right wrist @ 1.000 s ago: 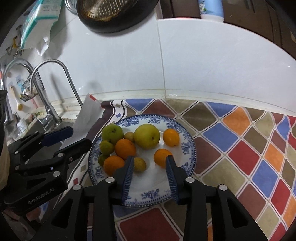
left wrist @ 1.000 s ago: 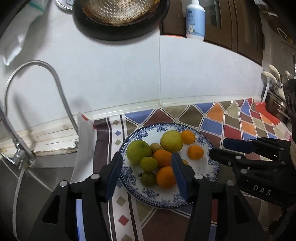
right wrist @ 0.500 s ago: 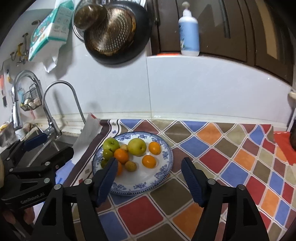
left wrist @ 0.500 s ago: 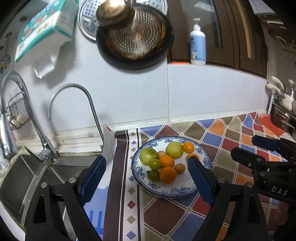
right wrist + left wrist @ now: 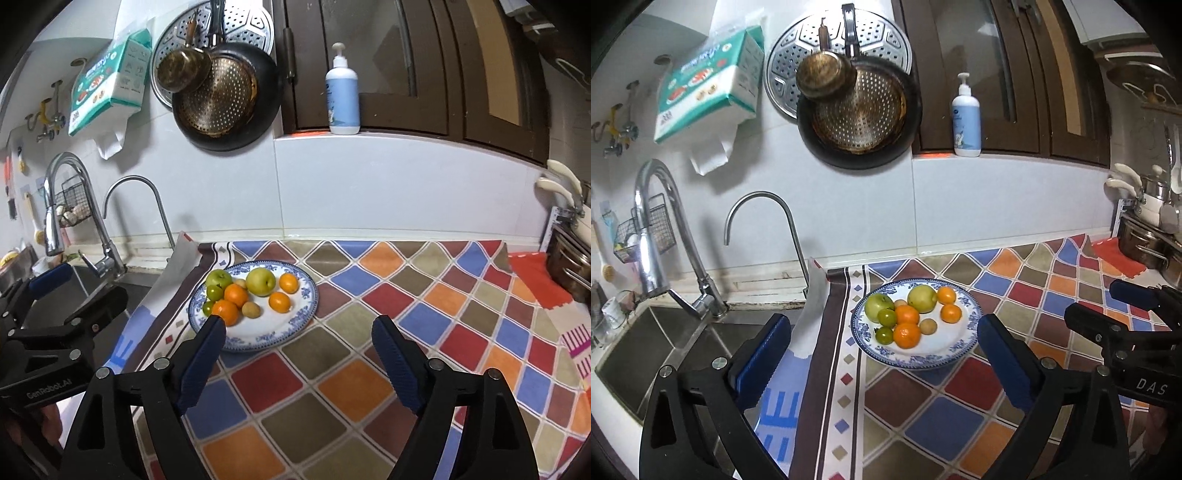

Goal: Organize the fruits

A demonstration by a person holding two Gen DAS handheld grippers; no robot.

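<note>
- Ahead of both tongs, between their spread tips: blue-patterned plate [image 5: 964, 360] on the checked cloth [image 5: 369, 384], carrying all the fruit
- Left gripper [image 5: 882, 354]: released, jaws wide, nothing held, hanging well short of the plate's near rim
- Right gripper [image 5: 297, 350]: released, jaws wide, nothing held; its left finger crosses the plate rim in its own view, though contact cannot be confirmed
- Fruit, far side of plate from the tongs: green apple [image 5: 878, 307], yellow-green apple [image 5: 922, 298], two small oranges [image 5: 288, 283]
- Fruit, near side: two larger oranges [image 5: 907, 335], two small green fruits [image 5: 885, 335], one brownish fruit [image 5: 928, 326]
- Risk, judged: fruit lies packed and touching, so a wide jaw closing on one would likely nudge neighbours; round pieces could roll off the shallow rim
- Risk, judged: sink [image 5: 657, 343] lies just left of the left tong; a dropped fruit could fall in
- Hard to make out: a small pale item between the apples, kind unclear; no sorting destination in view; cloth edge nearest the tongs cut off
</note>
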